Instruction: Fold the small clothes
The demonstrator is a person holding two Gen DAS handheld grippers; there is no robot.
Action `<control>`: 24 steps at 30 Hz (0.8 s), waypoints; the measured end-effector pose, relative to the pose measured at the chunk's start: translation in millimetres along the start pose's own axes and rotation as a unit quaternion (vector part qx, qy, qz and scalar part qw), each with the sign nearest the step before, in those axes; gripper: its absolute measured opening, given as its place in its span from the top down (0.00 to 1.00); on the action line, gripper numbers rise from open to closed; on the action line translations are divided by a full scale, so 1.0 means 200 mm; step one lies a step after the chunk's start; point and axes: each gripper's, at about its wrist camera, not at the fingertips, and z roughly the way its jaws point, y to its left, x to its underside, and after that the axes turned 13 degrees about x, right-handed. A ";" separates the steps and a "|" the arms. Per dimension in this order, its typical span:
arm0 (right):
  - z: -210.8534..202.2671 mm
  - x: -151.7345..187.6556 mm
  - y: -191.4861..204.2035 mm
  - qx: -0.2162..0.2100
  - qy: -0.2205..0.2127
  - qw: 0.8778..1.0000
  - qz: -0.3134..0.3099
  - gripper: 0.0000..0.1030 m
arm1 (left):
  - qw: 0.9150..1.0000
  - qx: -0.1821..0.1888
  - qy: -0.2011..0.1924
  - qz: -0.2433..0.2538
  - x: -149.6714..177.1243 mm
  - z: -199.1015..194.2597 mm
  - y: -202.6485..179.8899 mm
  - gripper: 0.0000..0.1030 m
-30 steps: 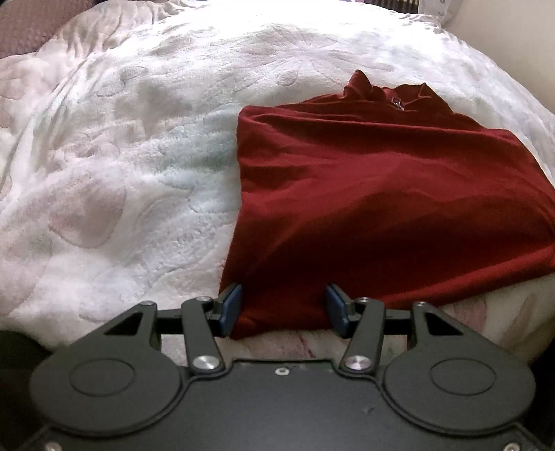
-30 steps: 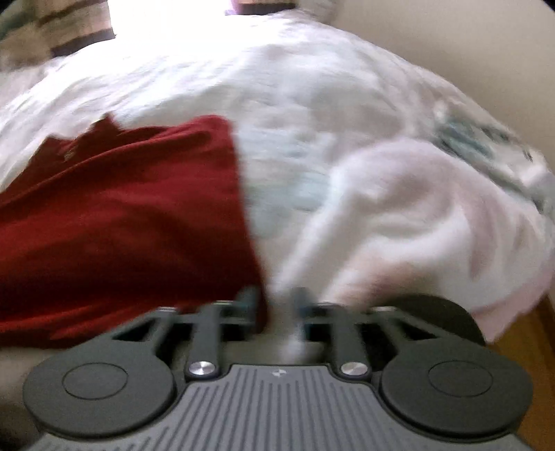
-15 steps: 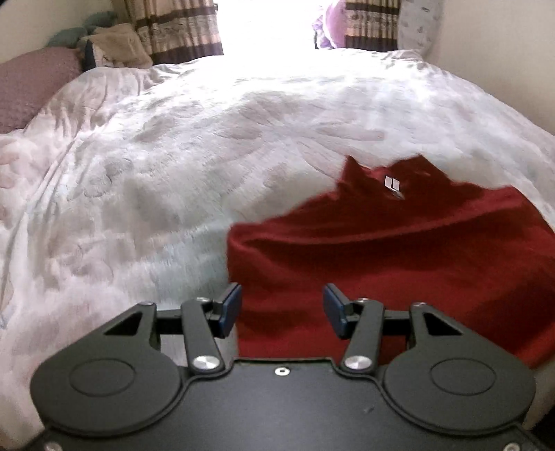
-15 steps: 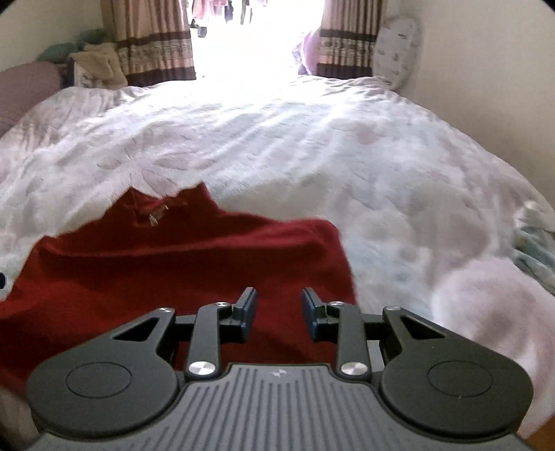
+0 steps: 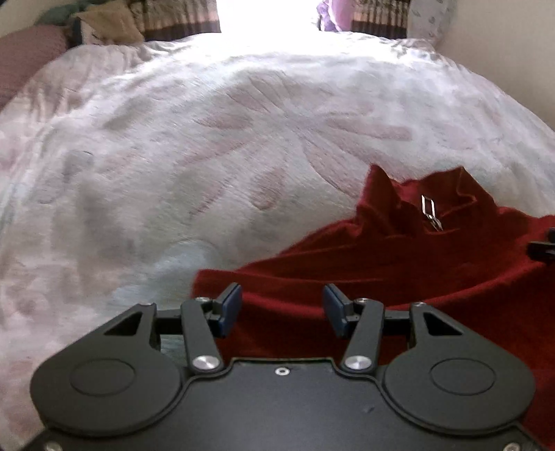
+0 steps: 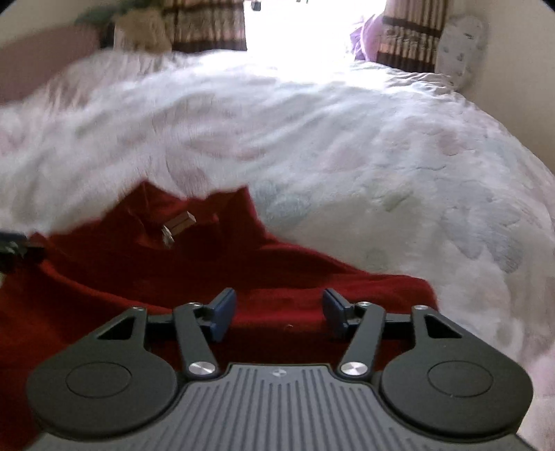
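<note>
A dark red top lies flat on the bed, its collar and white neck label (image 5: 430,213) pointing away from me. In the left wrist view the red top (image 5: 399,277) fills the lower right. My left gripper (image 5: 282,308) is open low over its left edge, with red cloth showing between the blue pads. In the right wrist view the red top (image 6: 173,277) fills the lower left. My right gripper (image 6: 277,312) is open wide above its right part, near the right edge. Each view catches a bit of the other gripper at its side edge.
A white quilt with pale pink flowers (image 5: 242,138) covers the bed all around the top. Striped curtains (image 6: 208,24) and a bright window stand at the far end. A mauve pillow (image 5: 27,59) and piled cloth lie far left. A cream wall (image 6: 520,86) runs along the right.
Both grippers have moved forward over the red top toward its collar, which now looks nearer. The right gripper's jaws have opened wider. The left jaws stay open as before.
</note>
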 end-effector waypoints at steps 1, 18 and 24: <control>0.04 0.01 0.02 0.006 0.008 1.000 -0.006 0.35 | 1.000 0.001 0.004 0.001 0.01 0.03 0.00 0.48; -0.07 0.00 -0.12 -0.017 -0.076 0.991 0.104 0.99 | 0.998 0.003 -0.058 -0.029 0.01 -0.08 0.07 0.95; 0.01 -0.01 -0.14 -0.002 -0.076 0.991 0.115 0.99 | 0.995 -0.033 -0.086 -0.045 -0.01 -0.08 0.15 0.95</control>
